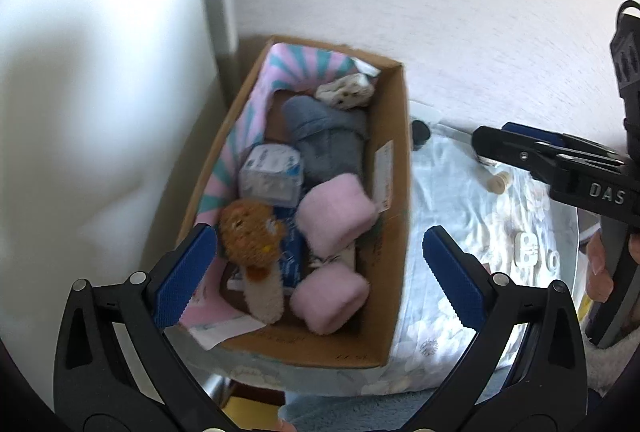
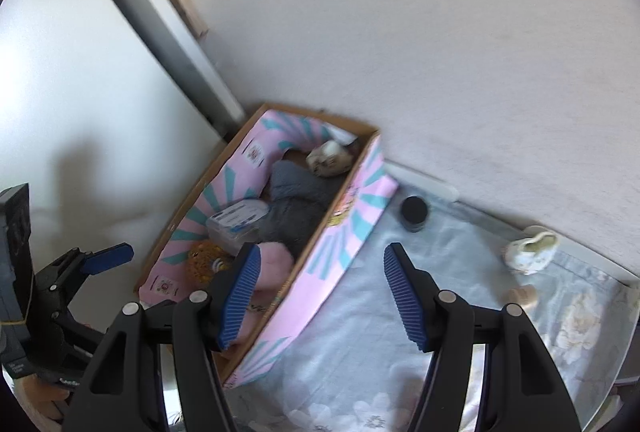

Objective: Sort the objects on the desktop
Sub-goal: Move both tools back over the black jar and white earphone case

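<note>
One cardboard box point(image 1: 394, 167), two pink rolls point(image 1: 336, 213), perhaps one black jar point(image 2: 414, 213).

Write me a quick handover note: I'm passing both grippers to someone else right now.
Left gripper: open, empty, above the cardboard box.
Right gripper: open, empty, over the box's right wall and the floral cloth.
Done: pink rolls, lion plush, grey cloth and tissue pack lie in the box.
Left: black jar, white ceramic piece, small cork-like piece and white clips are on the cloth.

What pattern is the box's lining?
Pink lining with teal sunburst stripes; clearest in the right wrist view.
</note>
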Available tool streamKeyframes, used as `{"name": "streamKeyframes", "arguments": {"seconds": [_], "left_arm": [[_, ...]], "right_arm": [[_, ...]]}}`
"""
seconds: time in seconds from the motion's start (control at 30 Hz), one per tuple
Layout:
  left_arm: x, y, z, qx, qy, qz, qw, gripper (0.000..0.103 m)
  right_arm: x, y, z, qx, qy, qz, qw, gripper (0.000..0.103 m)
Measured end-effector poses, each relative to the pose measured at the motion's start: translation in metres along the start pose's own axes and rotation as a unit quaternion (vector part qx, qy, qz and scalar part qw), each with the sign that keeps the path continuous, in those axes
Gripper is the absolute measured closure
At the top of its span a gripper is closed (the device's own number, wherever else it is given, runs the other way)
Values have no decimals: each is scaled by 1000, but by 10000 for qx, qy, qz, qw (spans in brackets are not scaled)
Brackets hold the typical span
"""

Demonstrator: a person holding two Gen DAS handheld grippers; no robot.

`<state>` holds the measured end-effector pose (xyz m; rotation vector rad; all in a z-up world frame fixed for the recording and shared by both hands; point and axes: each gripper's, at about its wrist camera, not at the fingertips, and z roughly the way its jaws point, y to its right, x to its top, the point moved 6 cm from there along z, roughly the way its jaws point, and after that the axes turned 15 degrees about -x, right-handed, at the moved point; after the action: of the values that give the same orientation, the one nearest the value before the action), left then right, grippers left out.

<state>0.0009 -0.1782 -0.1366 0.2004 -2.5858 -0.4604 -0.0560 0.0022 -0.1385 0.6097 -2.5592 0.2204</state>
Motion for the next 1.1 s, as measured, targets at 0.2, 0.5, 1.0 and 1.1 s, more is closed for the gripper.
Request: {"name": "streamKeyframes", "arguments": {"seconds": [0.2,0.5,1.0,1.1], "left_arm": [[19,40,8,-181,99,592,9980,0],[36,93,43,-777,-63,906,9928,0],[34,149,157,790,1002,1783,9757,0],[32,145,194,860,894,1739,9769,0]], "right_arm": [[-1,59,-34,-176,504,727,9959,43],[-33,146,-59,-1060,584,1569,9802,39],[-154,199,-12,-1776,-179,1982,9638,20],[-179,195,8,-1943,-292,1895,9620,20]]}}
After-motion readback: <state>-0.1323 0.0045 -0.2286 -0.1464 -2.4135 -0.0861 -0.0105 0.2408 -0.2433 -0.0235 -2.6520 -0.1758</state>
